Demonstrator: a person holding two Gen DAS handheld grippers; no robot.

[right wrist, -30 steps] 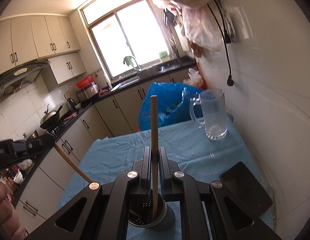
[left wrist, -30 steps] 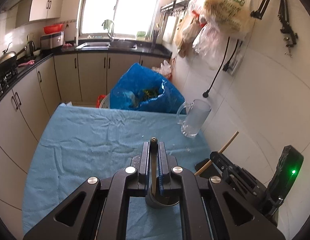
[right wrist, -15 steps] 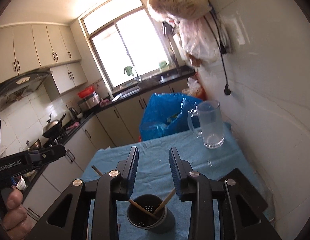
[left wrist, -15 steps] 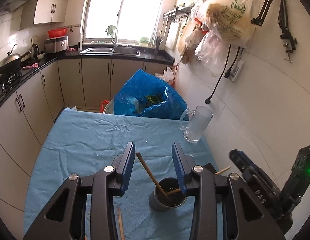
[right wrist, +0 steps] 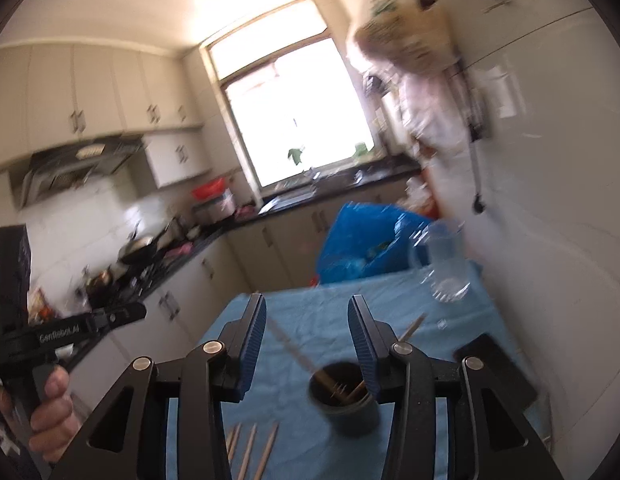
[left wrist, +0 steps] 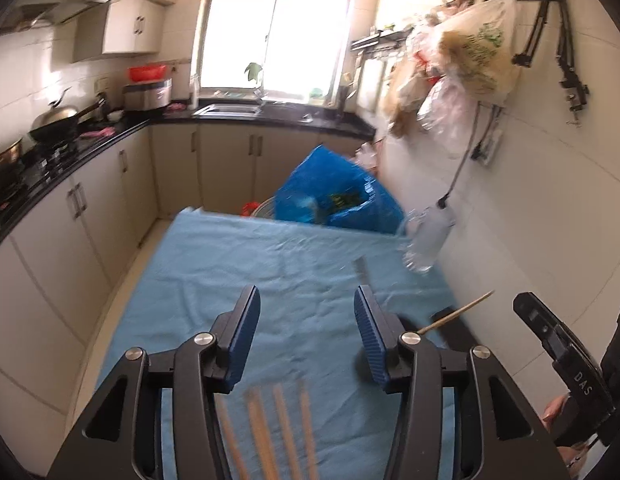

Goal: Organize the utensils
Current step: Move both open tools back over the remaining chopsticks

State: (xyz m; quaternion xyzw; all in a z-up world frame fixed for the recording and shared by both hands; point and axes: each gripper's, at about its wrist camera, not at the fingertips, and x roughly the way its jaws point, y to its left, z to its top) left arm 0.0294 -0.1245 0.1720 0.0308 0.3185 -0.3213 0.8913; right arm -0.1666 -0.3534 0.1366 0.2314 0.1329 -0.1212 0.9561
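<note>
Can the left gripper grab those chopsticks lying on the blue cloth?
Probably yes. The left hand-held gripper is open, and the loose chopsticks lie flat on the blue cloth right below it, with nothing over them. They lie close together, so it may pinch more than one.

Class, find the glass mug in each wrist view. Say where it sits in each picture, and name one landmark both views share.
Left wrist view: the glass mug stands right of centre, at the far right corner of the blue cloth, by the white wall.
Right wrist view: the mug is right of centre, again at the cloth's far right corner.
Shared landmark: the blue bag, just left of the mug.
</note>
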